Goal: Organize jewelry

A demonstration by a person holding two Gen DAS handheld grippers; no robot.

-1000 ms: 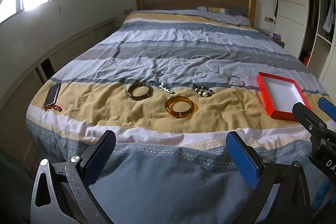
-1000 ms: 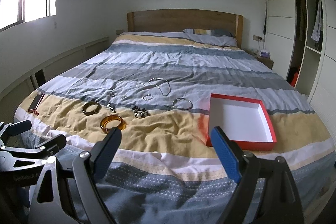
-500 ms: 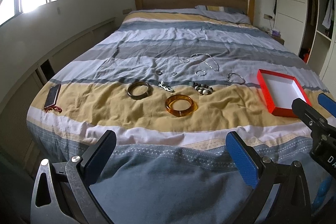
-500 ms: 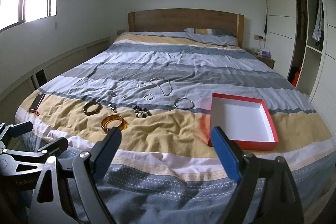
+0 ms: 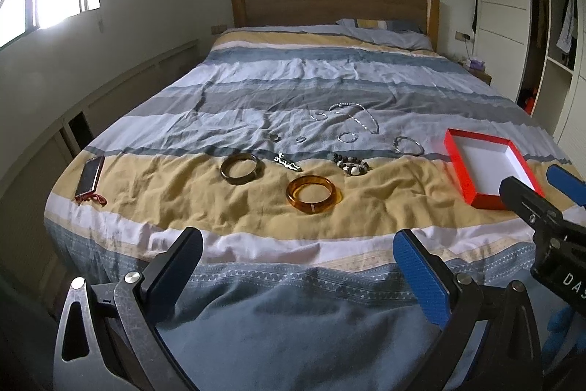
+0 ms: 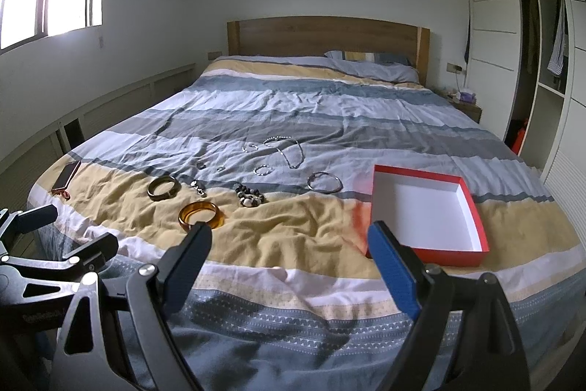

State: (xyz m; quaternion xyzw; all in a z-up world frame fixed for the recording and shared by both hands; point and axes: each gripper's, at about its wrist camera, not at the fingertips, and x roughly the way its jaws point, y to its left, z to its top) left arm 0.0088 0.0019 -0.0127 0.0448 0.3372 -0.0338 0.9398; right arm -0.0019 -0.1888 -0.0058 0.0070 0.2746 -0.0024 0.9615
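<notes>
Left tongs hang spread wide and empty above the foot of a striped bed. On the yellow stripe, left to right: a phone, a dark bangle, an amber bangle, a bead bracelet, an open red box. Right tongs are equally splayed, touching nothing.

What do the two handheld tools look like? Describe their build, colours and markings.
The left tool has a dark metal frame with silver screws and two flat fingers: one pad ribbed bright blue, the other showing dark. The right tool is built the same way. In the left view its body carries white letters "DA", cut off by the frame edge. Something blue shows at the lower right corner; I cannot identify it.
</notes>
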